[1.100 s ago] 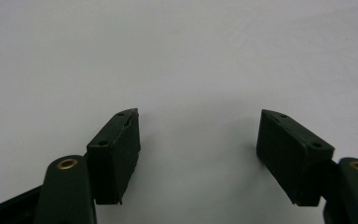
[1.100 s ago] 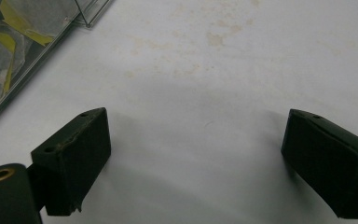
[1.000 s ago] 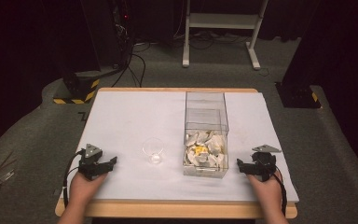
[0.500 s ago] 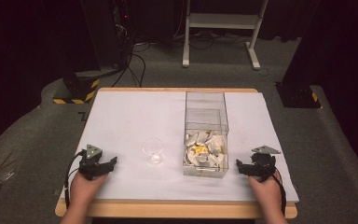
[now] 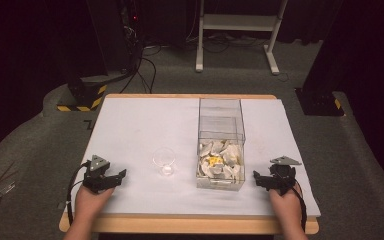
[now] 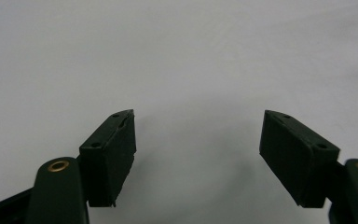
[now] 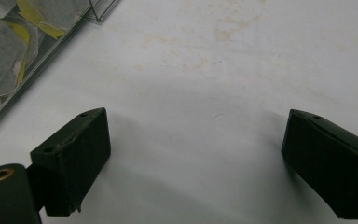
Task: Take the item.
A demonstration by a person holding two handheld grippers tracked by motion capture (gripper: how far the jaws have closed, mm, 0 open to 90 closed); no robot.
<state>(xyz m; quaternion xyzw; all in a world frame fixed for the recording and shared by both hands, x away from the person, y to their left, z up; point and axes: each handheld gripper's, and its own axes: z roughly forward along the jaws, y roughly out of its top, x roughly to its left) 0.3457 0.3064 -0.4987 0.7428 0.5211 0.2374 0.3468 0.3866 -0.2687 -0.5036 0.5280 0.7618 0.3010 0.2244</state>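
Note:
A clear plastic box (image 5: 220, 142) stands right of the table's middle, its near half filled with several white tea bags with yellow tags (image 5: 219, 161). A small clear glass cup (image 5: 164, 161) stands upright to its left. My left gripper (image 5: 118, 176) rests at the near left of the white table, open, its jaws wide over bare surface (image 6: 198, 140). My right gripper (image 5: 258, 178) rests at the near right beside the box, open with nothing between its jaws (image 7: 196, 154). The box corner with tea bags (image 7: 18, 42) lies at the upper left of the right gripper view.
The table (image 5: 130, 125) has a white cover with a wooden rim. A black stand with yellow-black stripes (image 5: 82, 95) and cables sit on the floor behind left; a white frame (image 5: 240, 30) stands behind. Faint stains (image 7: 214, 37) mark the cover.

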